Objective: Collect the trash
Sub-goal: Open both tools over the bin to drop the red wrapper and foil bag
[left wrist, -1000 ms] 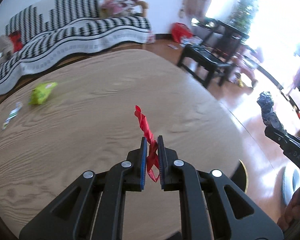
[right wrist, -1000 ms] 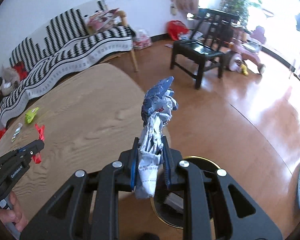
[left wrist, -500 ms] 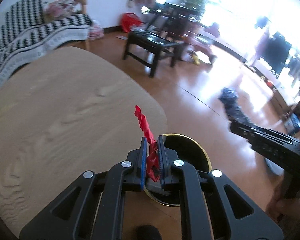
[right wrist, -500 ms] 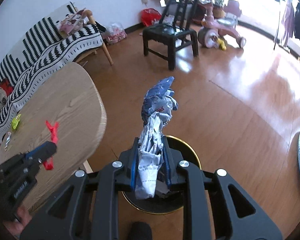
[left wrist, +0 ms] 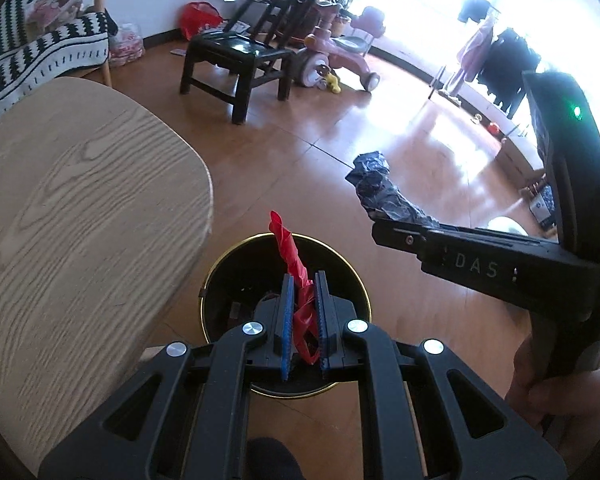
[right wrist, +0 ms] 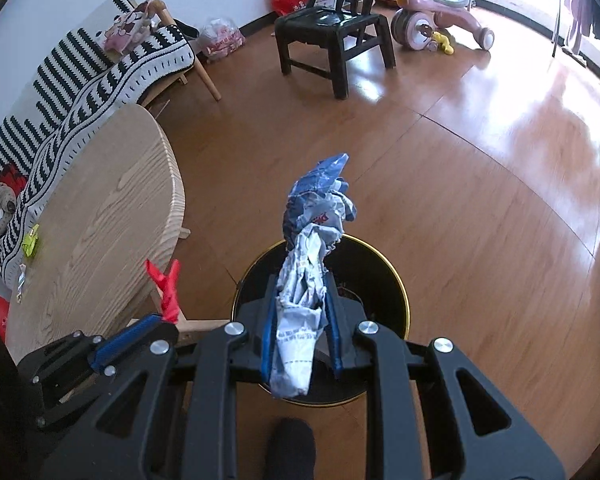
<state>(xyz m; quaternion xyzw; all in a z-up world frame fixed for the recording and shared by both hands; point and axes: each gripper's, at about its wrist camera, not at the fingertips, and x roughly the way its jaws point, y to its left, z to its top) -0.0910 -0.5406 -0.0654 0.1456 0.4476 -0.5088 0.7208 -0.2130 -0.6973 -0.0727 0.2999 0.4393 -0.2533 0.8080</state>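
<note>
Hovering over the black bin [right wrist: 400, 304], both grippers carry trash not yet dropped. The left gripper [left wrist: 303, 320] has its fingers clamped on a red wrapper [left wrist: 290, 248], the right gripper [right wrist: 302, 328] on a crumpled blue-white wrapper [right wrist: 316, 216]. Each piece stands lengthwise along its fingers, tip pointing away past the bin's far rim. Beside the bin, the worktop [right wrist: 100, 216] holds a green scrap [right wrist: 31, 243] and a small wrapper [right wrist: 21, 282] left to collect.

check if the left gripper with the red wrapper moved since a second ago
Yes. The left gripper, shut on the red wrapper, has swung off the wooden table and now hangs over the black bin beside it.
</note>
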